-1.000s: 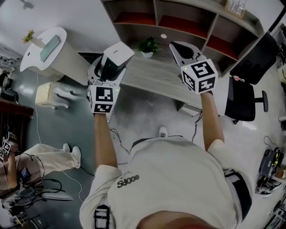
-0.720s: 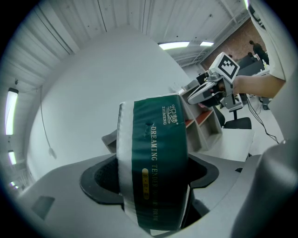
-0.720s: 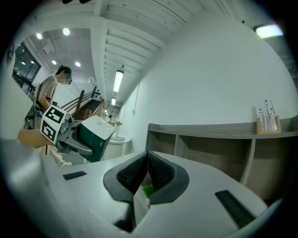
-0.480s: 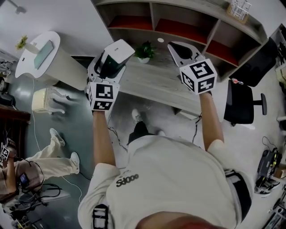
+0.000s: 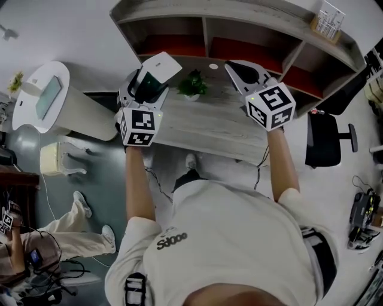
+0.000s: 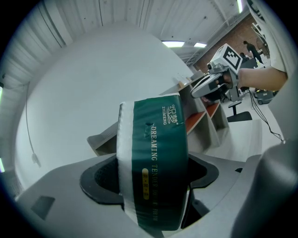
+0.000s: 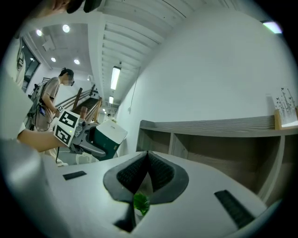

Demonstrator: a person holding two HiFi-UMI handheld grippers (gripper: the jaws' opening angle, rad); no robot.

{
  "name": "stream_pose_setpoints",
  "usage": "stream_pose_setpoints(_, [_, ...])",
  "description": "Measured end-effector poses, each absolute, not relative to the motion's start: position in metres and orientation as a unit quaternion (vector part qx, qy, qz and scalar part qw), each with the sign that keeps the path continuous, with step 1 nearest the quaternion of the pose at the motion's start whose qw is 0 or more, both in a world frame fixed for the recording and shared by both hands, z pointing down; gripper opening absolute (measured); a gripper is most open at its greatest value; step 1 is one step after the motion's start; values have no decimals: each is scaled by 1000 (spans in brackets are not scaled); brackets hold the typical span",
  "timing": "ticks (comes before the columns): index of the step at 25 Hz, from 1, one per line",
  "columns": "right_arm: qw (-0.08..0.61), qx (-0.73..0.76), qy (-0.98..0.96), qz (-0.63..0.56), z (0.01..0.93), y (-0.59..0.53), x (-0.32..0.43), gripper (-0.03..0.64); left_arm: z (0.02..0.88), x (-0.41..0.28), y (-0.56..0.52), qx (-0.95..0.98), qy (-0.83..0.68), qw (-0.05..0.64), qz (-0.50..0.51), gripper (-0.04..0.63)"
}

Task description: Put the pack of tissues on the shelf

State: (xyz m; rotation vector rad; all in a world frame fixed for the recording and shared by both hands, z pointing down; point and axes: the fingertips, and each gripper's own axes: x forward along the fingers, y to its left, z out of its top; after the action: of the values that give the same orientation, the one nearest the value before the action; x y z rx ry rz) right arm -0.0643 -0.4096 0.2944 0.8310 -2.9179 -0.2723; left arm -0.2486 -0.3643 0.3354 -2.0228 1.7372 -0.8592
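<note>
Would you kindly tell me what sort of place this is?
Probably an office or lab workroom: a wooden desk with a cubbyhole shelf behind it and a black swivel chair beside it.

A potted plant (image 5: 192, 85) stands on the desk (image 5: 209, 122) before the shelf (image 5: 251, 18), a chair (image 5: 326, 140) to the right

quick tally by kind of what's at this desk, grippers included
grippers: 2, left gripper and right gripper
pack of tissues: 1
potted plant: 1
shelf: 1
desk: 1
office chair: 1
total: 7
</note>
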Motion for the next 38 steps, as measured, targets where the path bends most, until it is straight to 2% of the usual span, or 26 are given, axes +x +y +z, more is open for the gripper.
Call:
stream_pose_setpoints(19, [85, 356, -930, -35, 332, -517, -119, 2, 361, -293, -536, -725, 495, 261, -401, 400])
stream_pose_setpoints(34, [111, 418, -902, -15, 367, -541, -123, 2, 397, -285, -593, -644, 399, 419, -500, 402])
stream_pose_setpoints(38, [116, 423, -899, -5, 374, -544, -124, 2, 405, -271, -595, -649, 375, 433, -500, 402])
